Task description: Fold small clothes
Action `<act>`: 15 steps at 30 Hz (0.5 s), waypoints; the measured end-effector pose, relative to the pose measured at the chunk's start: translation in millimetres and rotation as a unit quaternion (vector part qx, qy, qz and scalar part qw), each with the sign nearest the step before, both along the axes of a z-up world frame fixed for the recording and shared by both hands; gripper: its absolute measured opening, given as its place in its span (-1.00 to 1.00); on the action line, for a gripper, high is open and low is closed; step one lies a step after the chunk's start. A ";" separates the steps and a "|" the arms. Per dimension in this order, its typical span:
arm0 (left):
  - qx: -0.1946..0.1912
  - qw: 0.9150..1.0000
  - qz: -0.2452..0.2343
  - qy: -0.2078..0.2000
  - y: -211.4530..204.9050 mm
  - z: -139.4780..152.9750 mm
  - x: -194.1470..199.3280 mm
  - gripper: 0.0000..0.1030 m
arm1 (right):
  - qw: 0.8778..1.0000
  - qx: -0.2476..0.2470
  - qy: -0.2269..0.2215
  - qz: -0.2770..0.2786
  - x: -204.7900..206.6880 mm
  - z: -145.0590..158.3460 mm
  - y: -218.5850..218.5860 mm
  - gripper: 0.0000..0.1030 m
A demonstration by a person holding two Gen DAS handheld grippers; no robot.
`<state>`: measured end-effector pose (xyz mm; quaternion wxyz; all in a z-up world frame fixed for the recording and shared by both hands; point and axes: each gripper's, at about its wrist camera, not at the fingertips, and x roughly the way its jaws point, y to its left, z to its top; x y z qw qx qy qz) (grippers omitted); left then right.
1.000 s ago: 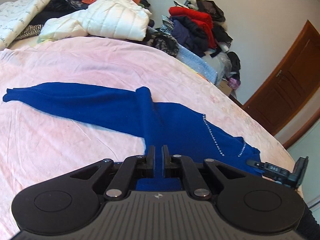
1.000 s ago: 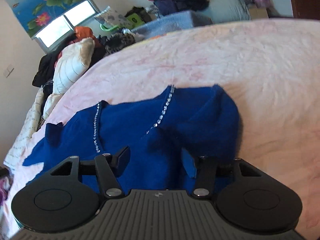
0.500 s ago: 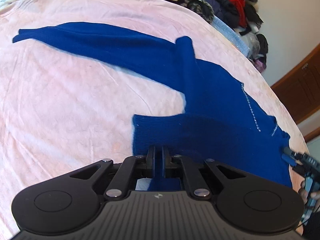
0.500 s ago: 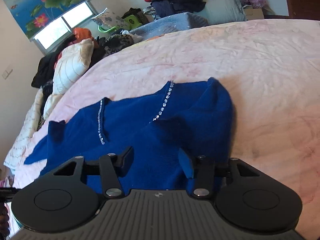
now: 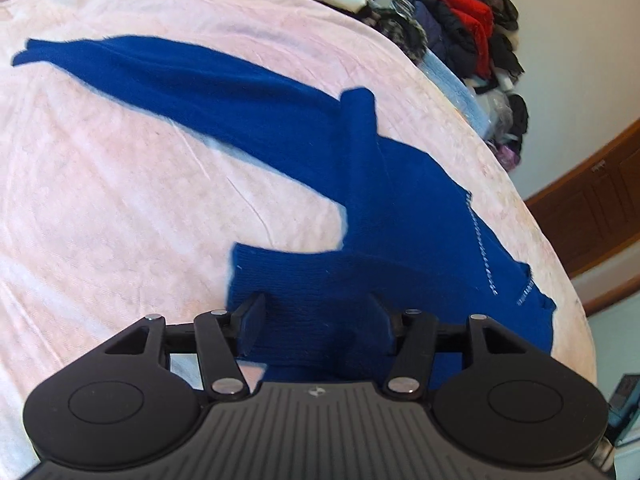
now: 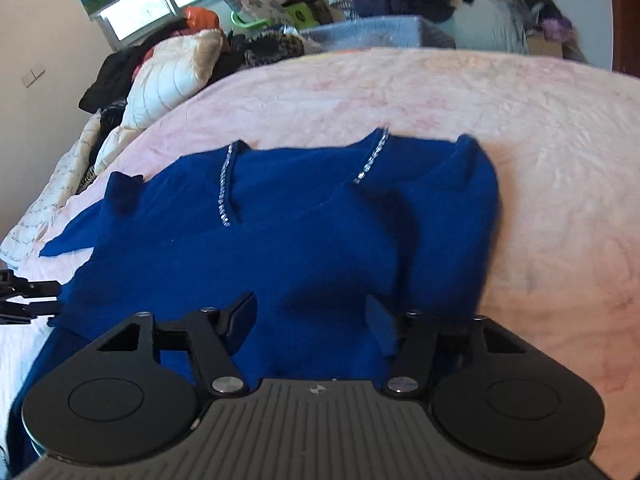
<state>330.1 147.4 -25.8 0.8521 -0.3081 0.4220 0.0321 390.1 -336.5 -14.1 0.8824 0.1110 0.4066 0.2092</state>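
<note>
1. A royal-blue knitted sweater with rhinestone trim [image 5: 400, 216] is shown lying flat on a pale pink bedspread [image 5: 120, 208], filling the centre and lower right of the left wrist view; one long sleeve is stretched toward the upper left.
2. The left gripper [image 5: 316, 316] is seen at the lower centre with its jaws opening; the folded-over sleeve cuff lies between them, unpressed.
3. The right gripper [image 6: 312, 316] is likewise opening, spread over the sweater body [image 6: 280, 240] without pinching it.
4. Heaped clothing [image 5: 460, 28] is visible at the upper right.
</note>
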 end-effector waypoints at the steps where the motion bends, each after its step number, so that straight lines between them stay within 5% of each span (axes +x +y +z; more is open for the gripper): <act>1: 0.005 1.000 0.011 0.000 2.4 2.5 -2.0 0.08 | 1.000 0.016 0.008 -0.012 -1.8 1.7 -6.4 0.14; 4: 0.006 0.998 0.056 0.000 18.1 5.3 -9.4 0.08 | 0.998 0.055 0.008 -0.025 -16.3 13.2 -18.5 0.30; 7: -0.034 0.998 0.047 0.027 27.1 -6.6 -5.9 0.08 | 0.990 0.138 0.022 -0.023 -30.0 20.1 -28.8 0.36; 11: -0.033 0.998 0.036 0.025 23.5 -8.4 -4.5 0.02 | 0.981 0.191 0.037 -0.026 -41.5 21.8 -30.2 0.44; 14: -0.065 0.997 0.023 0.037 23.1 -15.8 -0.7 -0.83 | 0.980 0.191 0.045 -0.030 -46.6 20.0 -27.7 0.49; 15: -0.067 0.997 0.024 0.038 22.4 -16.6 -0.8 -0.84 | 0.980 0.192 0.050 -0.030 -47.0 18.6 -26.3 0.49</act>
